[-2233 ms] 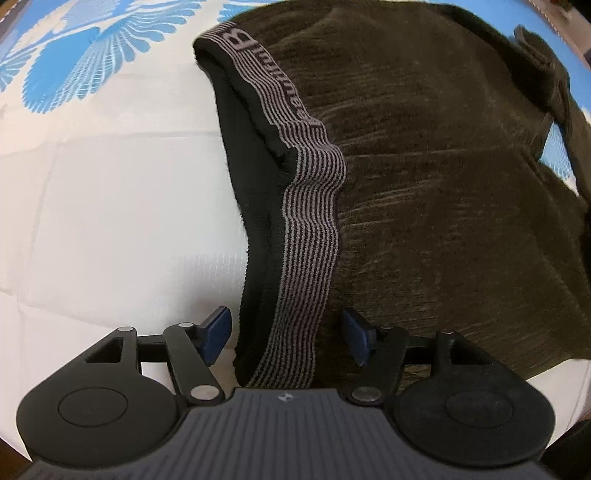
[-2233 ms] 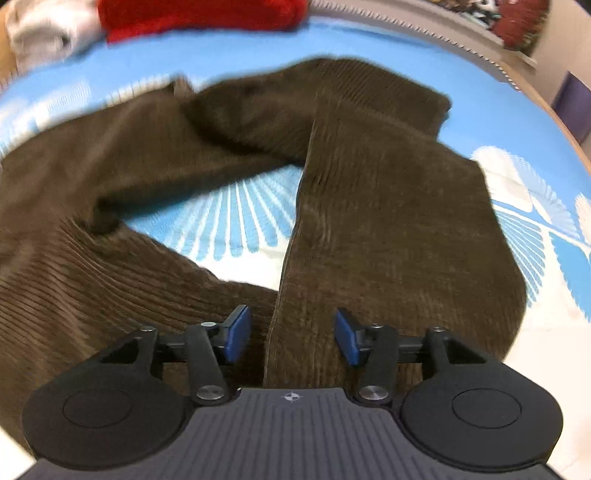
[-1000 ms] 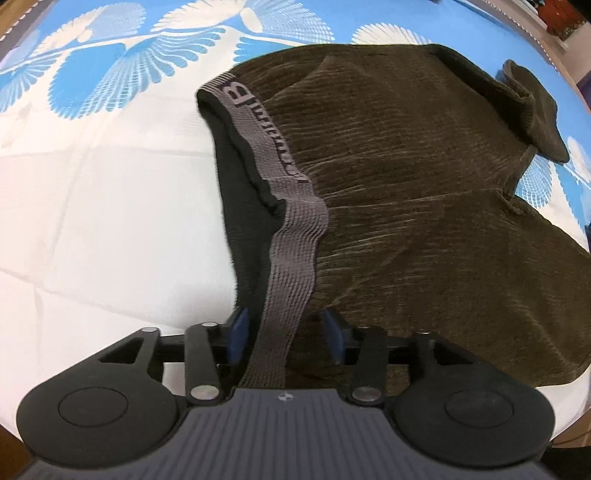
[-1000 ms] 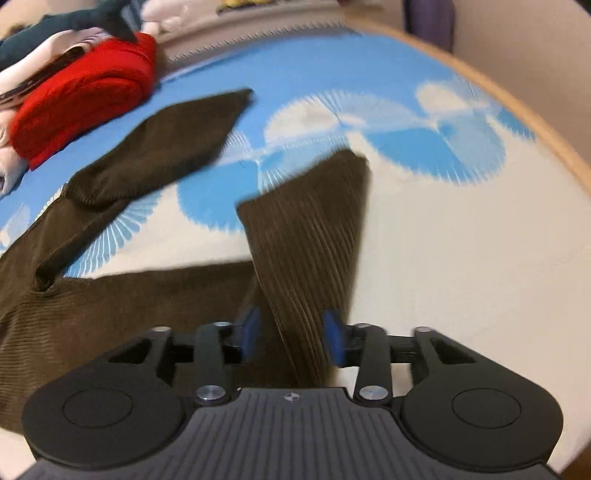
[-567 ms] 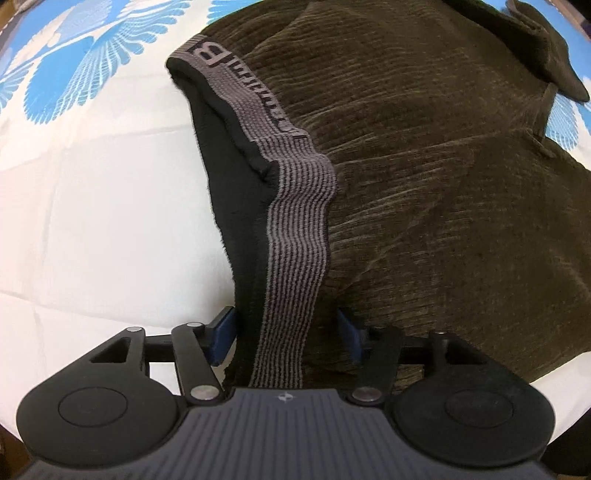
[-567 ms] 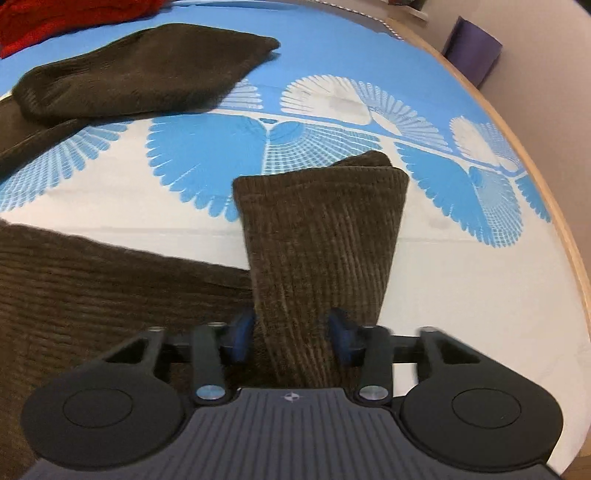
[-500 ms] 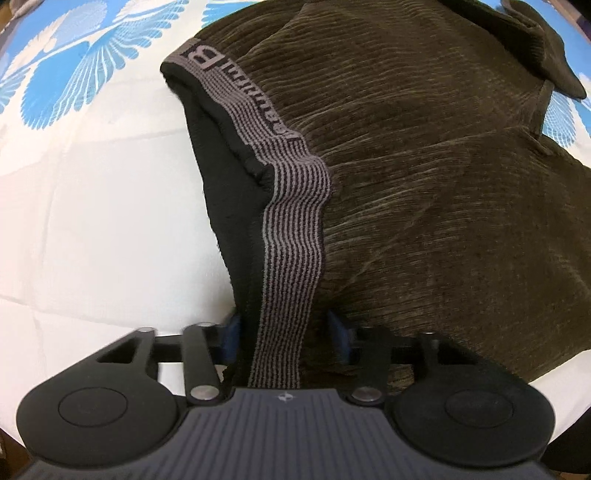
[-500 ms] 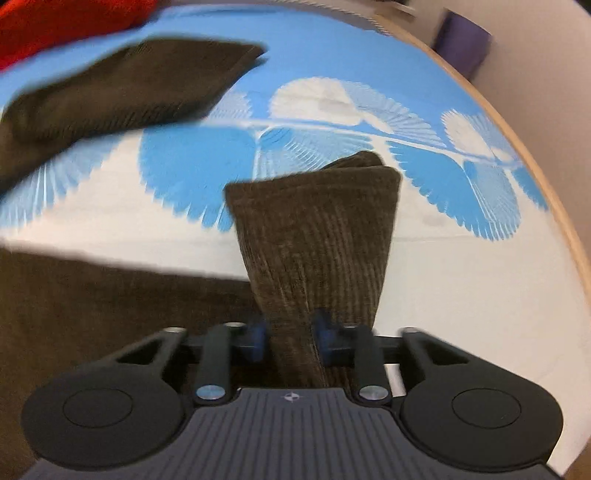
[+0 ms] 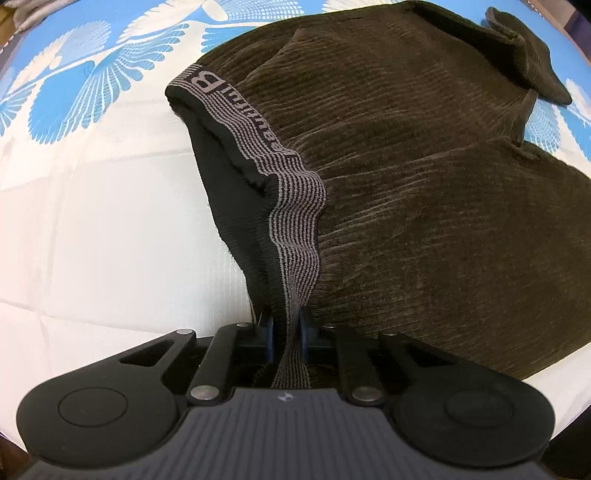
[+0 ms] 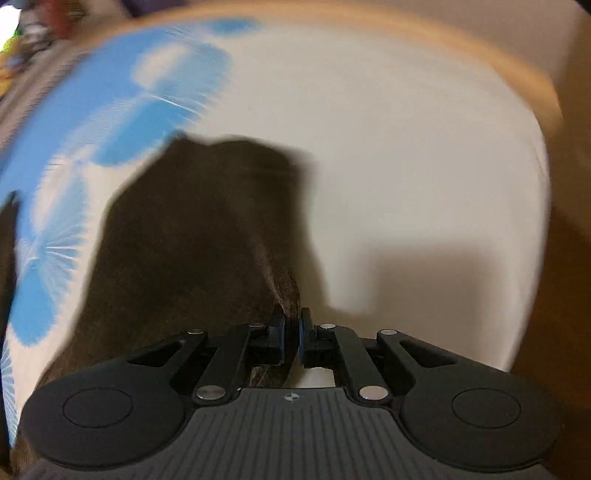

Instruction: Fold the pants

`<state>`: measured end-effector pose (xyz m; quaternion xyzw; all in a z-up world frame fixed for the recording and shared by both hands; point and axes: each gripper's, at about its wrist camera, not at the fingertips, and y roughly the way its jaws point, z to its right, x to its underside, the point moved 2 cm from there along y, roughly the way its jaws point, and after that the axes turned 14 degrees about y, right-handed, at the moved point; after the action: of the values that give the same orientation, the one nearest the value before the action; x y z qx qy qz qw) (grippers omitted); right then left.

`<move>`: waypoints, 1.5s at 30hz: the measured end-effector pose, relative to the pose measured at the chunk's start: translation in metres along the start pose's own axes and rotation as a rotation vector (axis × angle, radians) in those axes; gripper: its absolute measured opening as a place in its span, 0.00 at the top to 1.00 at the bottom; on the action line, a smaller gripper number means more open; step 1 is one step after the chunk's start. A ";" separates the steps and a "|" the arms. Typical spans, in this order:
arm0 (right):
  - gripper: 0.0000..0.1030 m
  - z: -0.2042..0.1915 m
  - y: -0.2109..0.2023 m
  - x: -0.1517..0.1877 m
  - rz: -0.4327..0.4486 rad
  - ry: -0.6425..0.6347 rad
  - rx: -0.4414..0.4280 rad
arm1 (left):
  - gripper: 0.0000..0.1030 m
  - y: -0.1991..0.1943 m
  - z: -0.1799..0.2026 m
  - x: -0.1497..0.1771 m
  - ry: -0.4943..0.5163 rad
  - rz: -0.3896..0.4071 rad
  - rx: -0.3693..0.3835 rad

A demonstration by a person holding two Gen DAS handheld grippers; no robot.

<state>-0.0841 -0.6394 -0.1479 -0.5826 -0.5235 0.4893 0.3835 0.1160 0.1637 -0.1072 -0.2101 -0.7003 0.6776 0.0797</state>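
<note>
Dark brown corduroy pants lie spread on a bed with a blue and white patterned cover. Their grey striped waistband runs toward me in the left wrist view. My left gripper is shut on the waistband's near end. In the right wrist view, which is motion-blurred, my right gripper is shut on a fold of one brown pant leg, whose end hangs away from me over the cover.
The bed's wooden rim curves along the far right, with the mattress edge below it. The other pant leg end lies folded at the far right of the left view. Blurred clutter sits at the far left.
Both grippers have closed fully, the left on the waistband, the right on the pant leg. The right gripper has swung quickly toward the bed's edge with the leg.
</note>
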 end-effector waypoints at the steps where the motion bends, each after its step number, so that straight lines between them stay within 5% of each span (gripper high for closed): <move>1: 0.94 0.004 0.000 0.000 -0.004 0.003 -0.006 | 0.84 0.000 -0.002 0.002 -0.010 -0.003 0.006; 7: 0.89 0.007 -0.007 -0.004 0.000 0.005 -0.087 | 0.61 0.005 -0.015 -0.006 -0.101 -0.007 0.052; 10: 0.72 0.006 -0.006 -0.005 0.004 0.024 -0.104 | 0.45 0.008 -0.014 -0.008 -0.121 -0.005 0.084; 12: 0.65 0.006 -0.001 -0.006 -0.014 0.032 -0.112 | 0.42 0.013 -0.007 -0.011 -0.090 -0.020 0.075; 16: 0.68 0.002 0.007 -0.008 -0.003 0.016 -0.092 | 0.41 0.024 0.011 -0.014 -0.008 -0.048 0.004; 17: 0.80 0.001 0.006 -0.009 0.011 0.008 -0.082 | 0.41 0.026 0.013 -0.015 0.003 -0.048 -0.011; 18: 0.93 0.002 0.006 -0.010 0.018 -0.001 -0.074 | 0.43 0.027 0.016 -0.016 0.013 -0.047 -0.024; 22: 0.94 0.006 0.000 -0.015 0.029 0.008 -0.100 | 0.71 0.024 0.020 -0.016 0.042 -0.034 -0.059; 26: 0.94 0.006 -0.019 -0.018 0.072 0.015 -0.168 | 0.87 0.013 0.021 -0.016 0.074 -0.004 -0.064; 38: 0.94 0.014 -0.039 -0.018 0.076 -0.001 -0.219 | 0.90 -0.036 0.013 -0.001 0.061 0.112 -0.002; 45: 0.94 0.029 -0.042 -0.022 0.071 0.021 -0.188 | 0.90 -0.035 0.023 0.009 0.161 0.057 0.001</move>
<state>-0.1216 -0.6563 -0.1109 -0.6393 -0.5422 0.4449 0.3152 0.0920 0.1462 -0.0764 -0.2837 -0.6851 0.6607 0.1163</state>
